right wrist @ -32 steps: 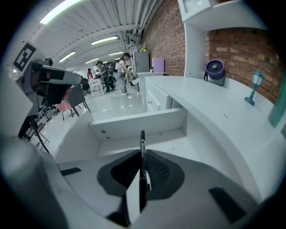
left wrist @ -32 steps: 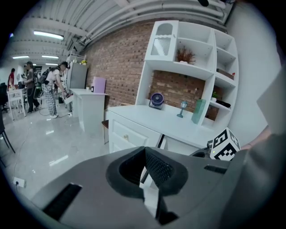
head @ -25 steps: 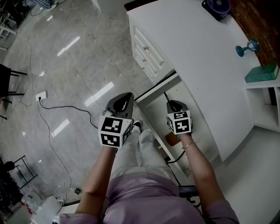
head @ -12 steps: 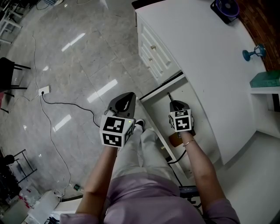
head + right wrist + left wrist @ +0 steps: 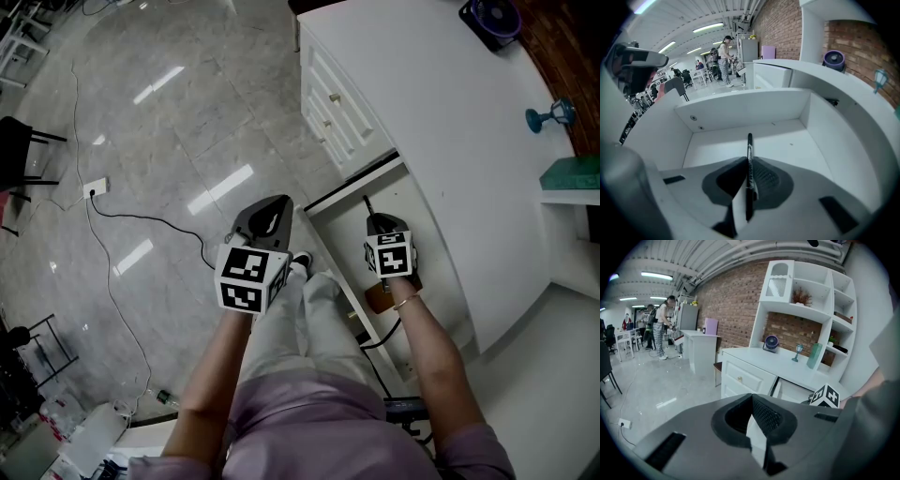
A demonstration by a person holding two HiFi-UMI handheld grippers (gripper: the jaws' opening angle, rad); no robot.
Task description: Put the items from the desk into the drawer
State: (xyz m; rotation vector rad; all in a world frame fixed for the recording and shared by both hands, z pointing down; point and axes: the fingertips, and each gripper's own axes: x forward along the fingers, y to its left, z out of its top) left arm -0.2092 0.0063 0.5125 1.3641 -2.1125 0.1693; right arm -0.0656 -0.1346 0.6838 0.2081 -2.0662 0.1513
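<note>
My right gripper (image 5: 374, 223) is shut on a thin black pen (image 5: 367, 203) and hangs over the open white drawer (image 5: 410, 208). In the right gripper view the pen (image 5: 749, 154) sticks out forward between the shut jaws (image 5: 747, 185), above the drawer's bare floor (image 5: 783, 140). My left gripper (image 5: 271, 214) is shut with nothing in it, held over the floor left of the drawer; its jaws (image 5: 754, 427) point toward the desk. On the desk (image 5: 441, 103) stand a blue fan (image 5: 495, 19), a blue goblet (image 5: 551, 114) and a teal item (image 5: 572, 172).
Closed small drawers (image 5: 337, 108) sit in the desk front beyond the open one. A shelf unit (image 5: 811, 301) rises over the desk against a brick wall. A cable (image 5: 141, 220) runs over the grey floor from a socket (image 5: 95, 188). People stand far off (image 5: 663, 324).
The head view has drifted a little. Both grippers keep about the same places, the right one over the drawer with the pen in it.
</note>
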